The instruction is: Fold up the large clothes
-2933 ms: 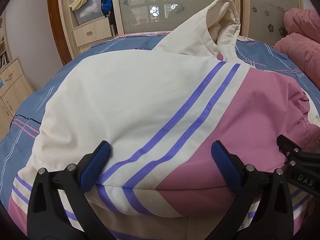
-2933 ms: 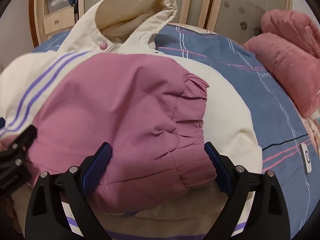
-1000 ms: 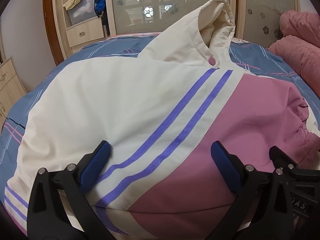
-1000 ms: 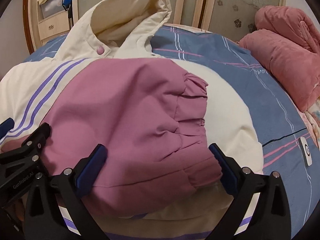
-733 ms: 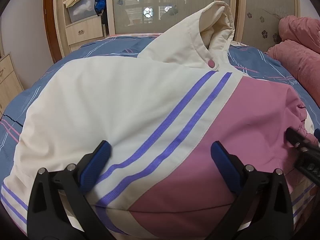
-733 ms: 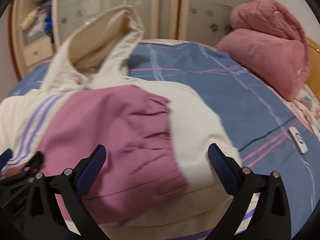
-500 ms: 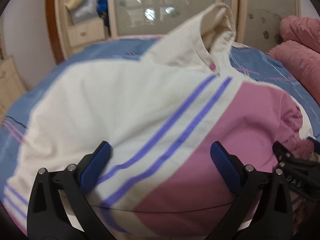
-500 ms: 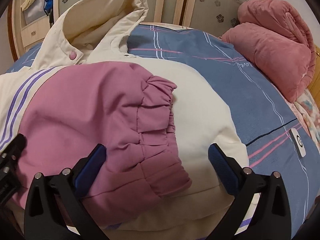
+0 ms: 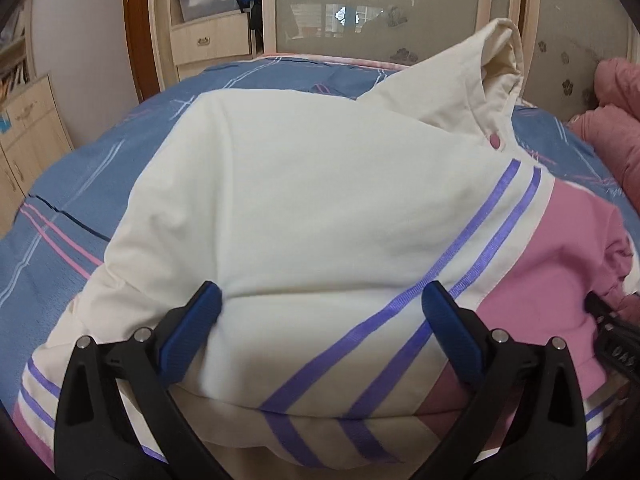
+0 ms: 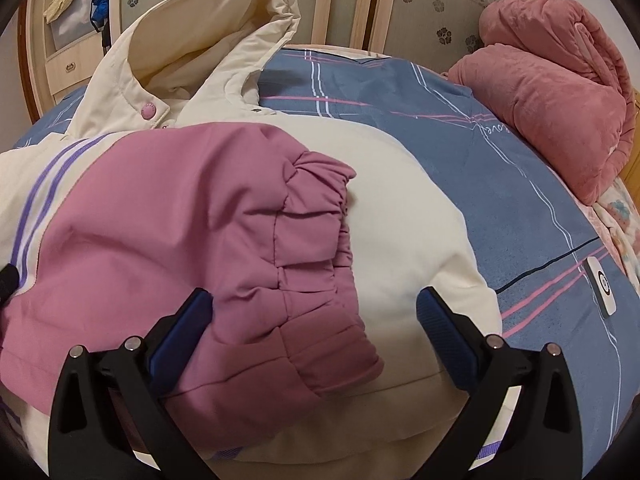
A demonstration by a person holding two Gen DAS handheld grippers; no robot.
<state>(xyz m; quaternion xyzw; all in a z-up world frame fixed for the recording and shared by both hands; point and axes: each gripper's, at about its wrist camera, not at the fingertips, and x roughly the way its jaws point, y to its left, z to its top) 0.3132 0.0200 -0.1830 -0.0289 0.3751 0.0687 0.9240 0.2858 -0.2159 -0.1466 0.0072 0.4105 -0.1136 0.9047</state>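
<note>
2 open grippers, seemingly over jacket (image 9: pixel 320 208)

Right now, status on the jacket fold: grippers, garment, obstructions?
Left gripper open, empty, over the jacket. Right gripper open, empty, over the pink sleeve folded across the body. Hood upright, unfolded. Pink blanket off to the side, clear.
</note>
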